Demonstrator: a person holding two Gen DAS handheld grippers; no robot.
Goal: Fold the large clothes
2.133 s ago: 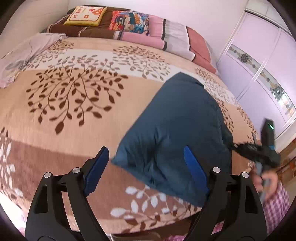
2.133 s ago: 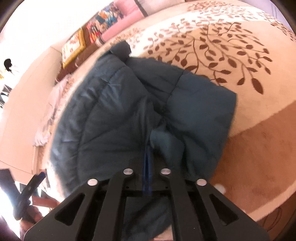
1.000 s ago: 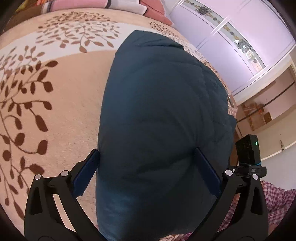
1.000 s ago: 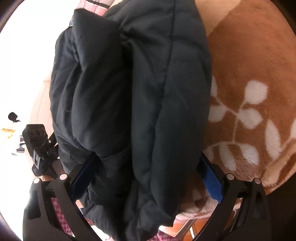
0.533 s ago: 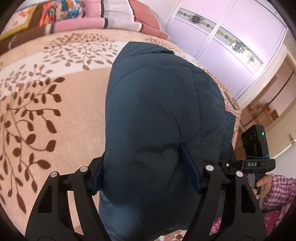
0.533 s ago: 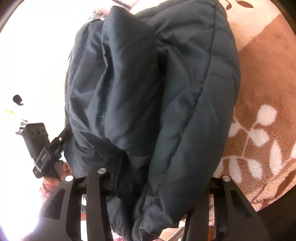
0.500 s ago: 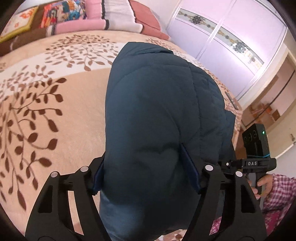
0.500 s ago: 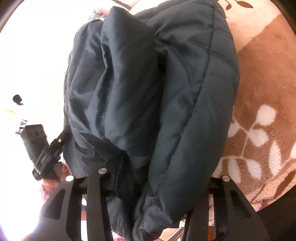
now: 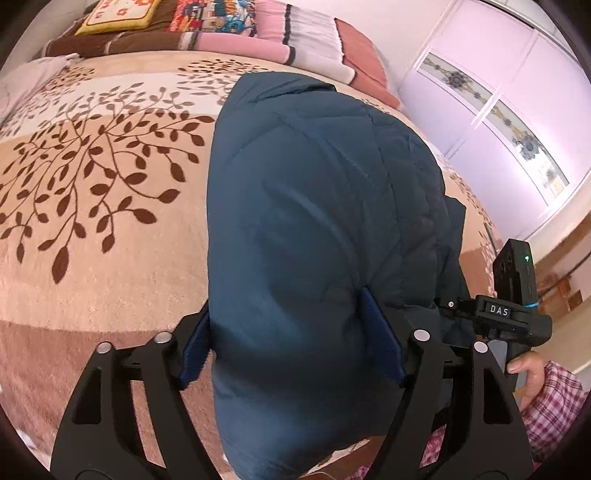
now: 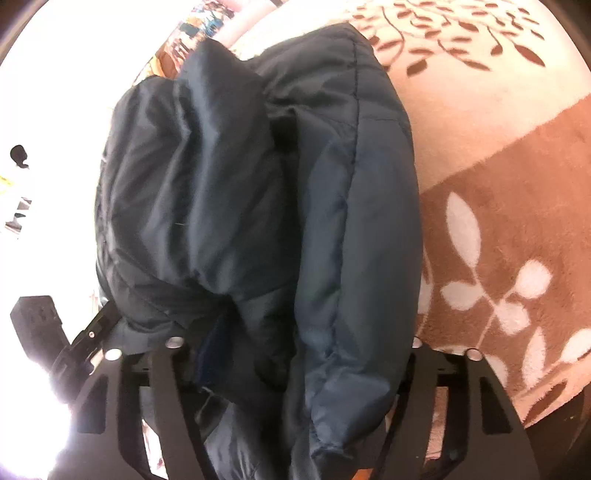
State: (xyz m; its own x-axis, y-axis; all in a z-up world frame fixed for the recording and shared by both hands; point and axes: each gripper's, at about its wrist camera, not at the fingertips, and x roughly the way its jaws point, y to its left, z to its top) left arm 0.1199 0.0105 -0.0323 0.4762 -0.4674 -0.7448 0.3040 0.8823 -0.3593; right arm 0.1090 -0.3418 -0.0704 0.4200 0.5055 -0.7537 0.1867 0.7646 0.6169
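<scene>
Nearest, left gripper (image 9: 291, 347) and right gripper (image 10: 295, 354), jaws easing open yet pressed on folded navy quilted jacket (image 9: 314, 206) at near edge of leaf-patterned bed (image 9: 99, 177). Best squared evenly, without crushing padding. Beyond, pillows (image 9: 258, 33).

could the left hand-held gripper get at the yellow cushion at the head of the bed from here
Probably not as things stand. The left hand-held gripper has the folded blue jacket between its opening jaws, and the yellow cushion lies far across the blanket, by the pillows.
</scene>
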